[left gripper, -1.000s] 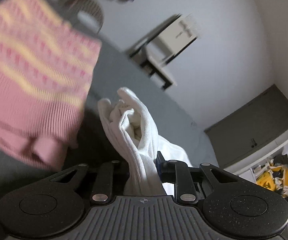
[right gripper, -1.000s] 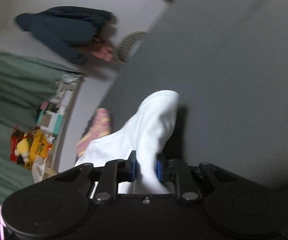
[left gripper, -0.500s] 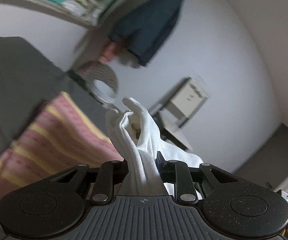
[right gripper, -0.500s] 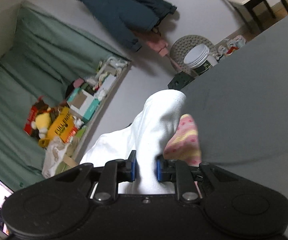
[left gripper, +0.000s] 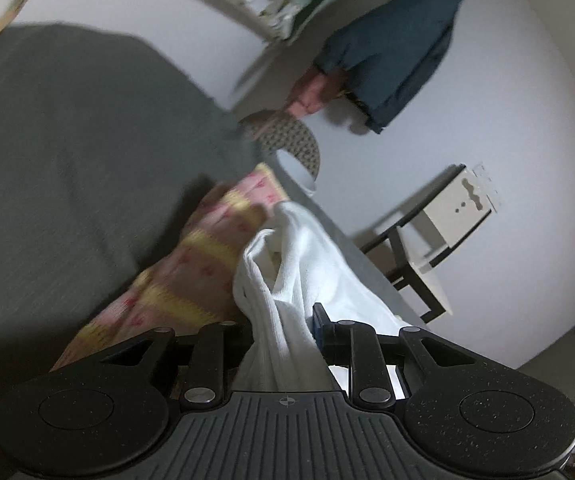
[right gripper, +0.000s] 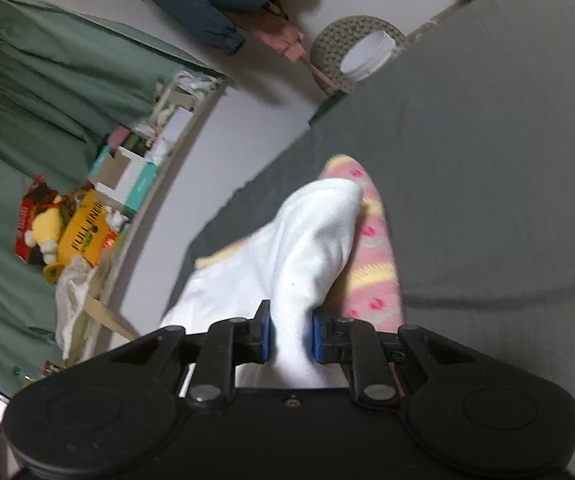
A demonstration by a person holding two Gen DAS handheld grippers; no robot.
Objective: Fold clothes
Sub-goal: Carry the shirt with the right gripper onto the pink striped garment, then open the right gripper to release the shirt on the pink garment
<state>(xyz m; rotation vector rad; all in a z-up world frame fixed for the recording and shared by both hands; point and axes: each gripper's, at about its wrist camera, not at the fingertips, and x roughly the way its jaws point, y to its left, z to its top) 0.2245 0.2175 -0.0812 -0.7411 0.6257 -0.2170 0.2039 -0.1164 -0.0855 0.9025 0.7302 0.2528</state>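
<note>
Left wrist: tongs [left gripper: 283, 326] gripping white garment [left gripper: 307, 256], swung onto pink knit [left gripper: 191, 276]

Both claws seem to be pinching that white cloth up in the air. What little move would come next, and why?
Probably lower the white garment onto the grey surface to spread it flat. Left gripper and right gripper each clamp a bunched part, and it hangs over the pink striped garment, not yet laid out.
</note>
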